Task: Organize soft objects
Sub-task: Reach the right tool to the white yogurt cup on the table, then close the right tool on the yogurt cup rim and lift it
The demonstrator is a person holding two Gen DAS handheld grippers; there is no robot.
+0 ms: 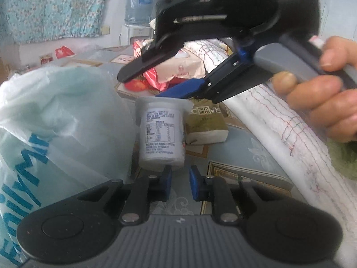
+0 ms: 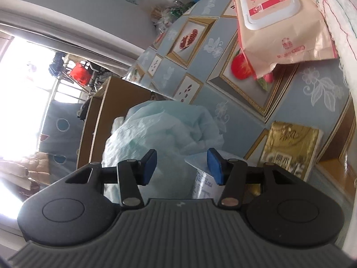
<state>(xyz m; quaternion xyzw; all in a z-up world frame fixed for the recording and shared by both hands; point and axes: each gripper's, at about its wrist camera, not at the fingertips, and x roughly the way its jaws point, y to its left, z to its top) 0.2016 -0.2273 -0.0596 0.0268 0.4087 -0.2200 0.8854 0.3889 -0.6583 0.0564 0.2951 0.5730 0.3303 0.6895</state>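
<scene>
my right claw hangs spread over the cup; my left claw sits low, just in front of it.

the right claw's fingers are wide apart, the blue pad just above the cup's rim, and from its own camera the right pad lies across the rim while the other pad points at the bag. my hand grips its handle. the left claw's pads are a little apart with nothing between them, close to the cup's base. the cup stands upright on the patterned tablecloth, the pale green bag against its left, a gold tissue pack just behind on its right. farther back lies a wipes pack, beside a stitched white cloth.
</scene>
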